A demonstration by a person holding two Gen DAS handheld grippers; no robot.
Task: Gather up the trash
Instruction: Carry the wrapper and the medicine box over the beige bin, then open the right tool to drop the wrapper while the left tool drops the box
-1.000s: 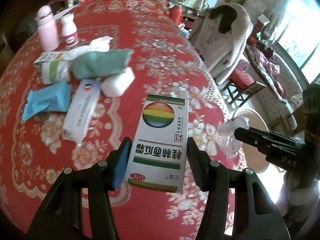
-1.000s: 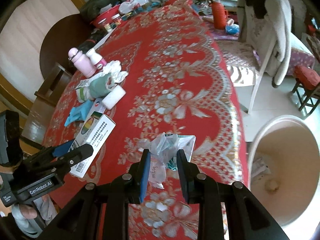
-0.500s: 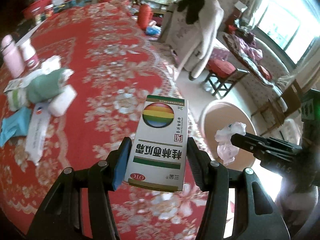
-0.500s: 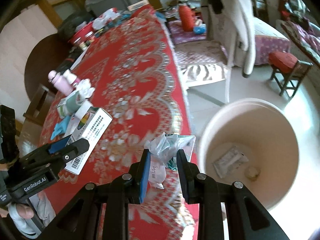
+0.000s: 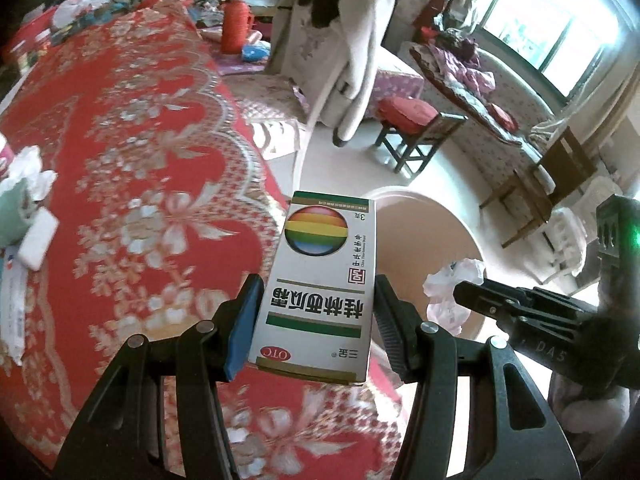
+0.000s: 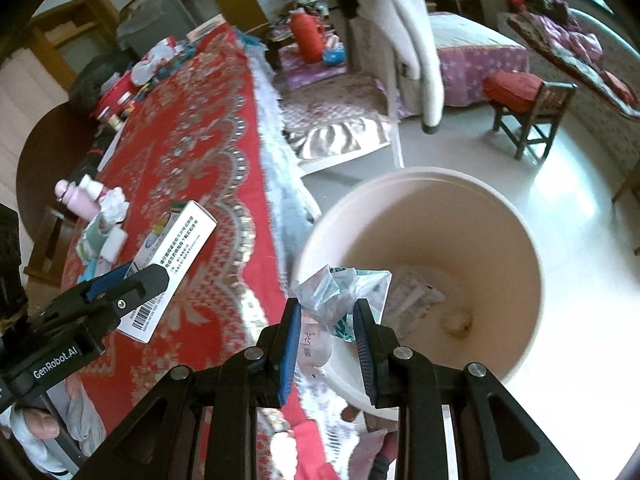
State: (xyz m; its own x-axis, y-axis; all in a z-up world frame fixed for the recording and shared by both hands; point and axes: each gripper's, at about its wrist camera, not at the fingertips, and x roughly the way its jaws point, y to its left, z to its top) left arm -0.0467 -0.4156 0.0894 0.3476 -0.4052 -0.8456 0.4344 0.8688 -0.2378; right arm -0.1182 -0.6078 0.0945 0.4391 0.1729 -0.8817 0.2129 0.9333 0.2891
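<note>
Crumpled wrapper (image 6: pixel 340 292) in right tongs (image 6: pixel 327 334) over bin rim (image 6: pixel 400 178) (open floor beyond)

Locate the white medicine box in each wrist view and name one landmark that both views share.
Left wrist view: the medicine box stands bottom centre, clamped in the left gripper, rainbow logo facing the camera.
Right wrist view: the medicine box is at lower left, barcode side showing, held over the red tablecloth.
Shared landmark: the round beige bin on the floor beside the table.
</note>
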